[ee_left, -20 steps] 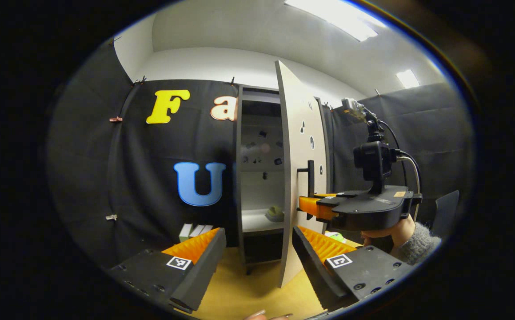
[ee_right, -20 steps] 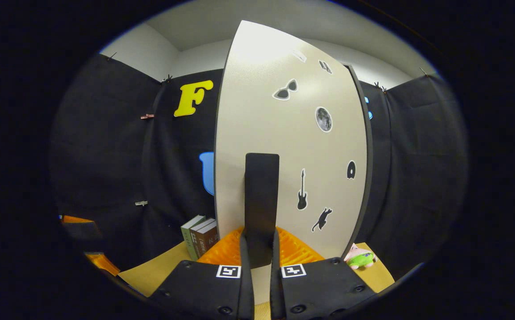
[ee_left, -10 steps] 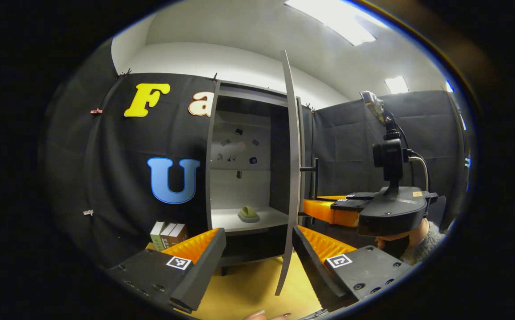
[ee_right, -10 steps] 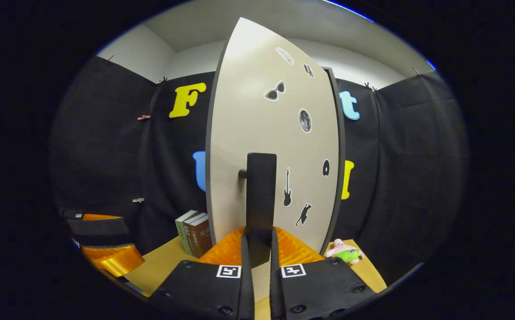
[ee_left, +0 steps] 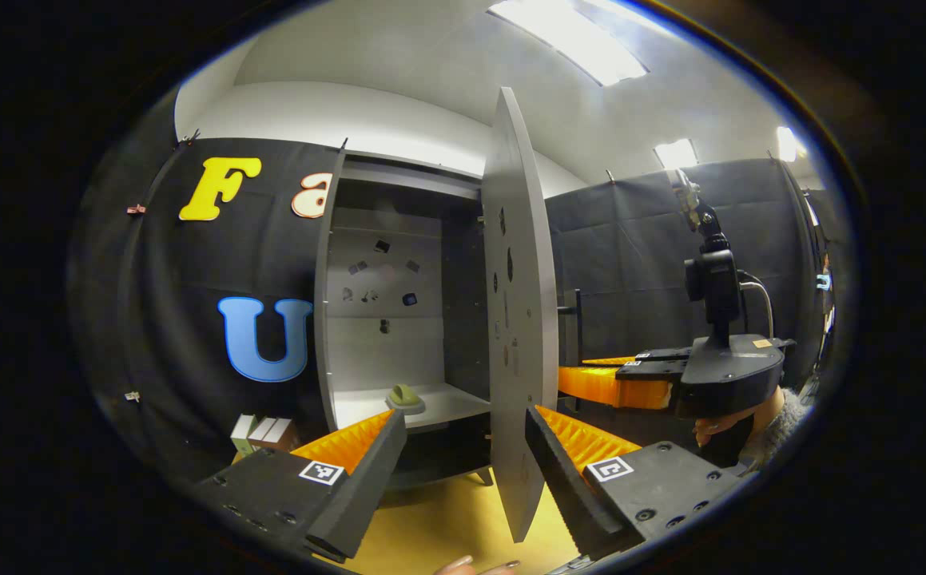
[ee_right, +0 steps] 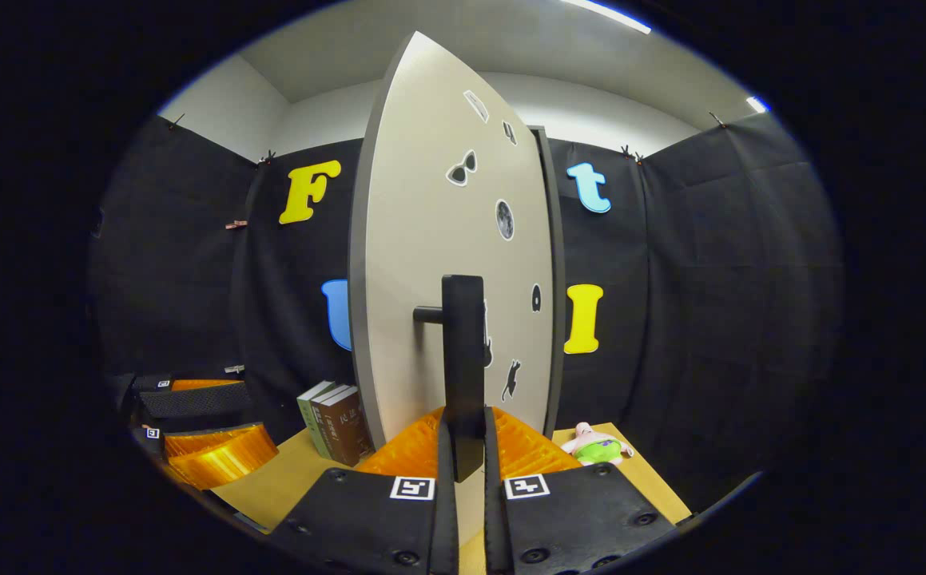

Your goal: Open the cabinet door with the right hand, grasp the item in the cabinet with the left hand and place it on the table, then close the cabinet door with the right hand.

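The right hand-held gripper [ee_right: 463,447], at the bottom centre of the right gripper view, is clenched on the black door handle [ee_right: 463,359], one finger pressing each side. The pale cabinet door [ee_right: 431,263] rises above it, swung wide and seen nearly edge-on. In the left gripper view the left hand-held gripper [ee_left: 463,455] sits at the bottom centre, released, fingers spread apart and holding nothing. Just above its left finger, the item [ee_left: 404,396] — small, greenish, rounded — rests on the cabinet shelf [ee_left: 439,403], left of centre. Books [ee_right: 333,422] stand on the tabletop [ee_right: 287,479] at lower left; a plush toy [ee_right: 594,447] lies at lower right. To finish the opening well, the handle grip probably should follow the door's arc until the shelf is fully clear — then the left gripper likely has room to reach in.
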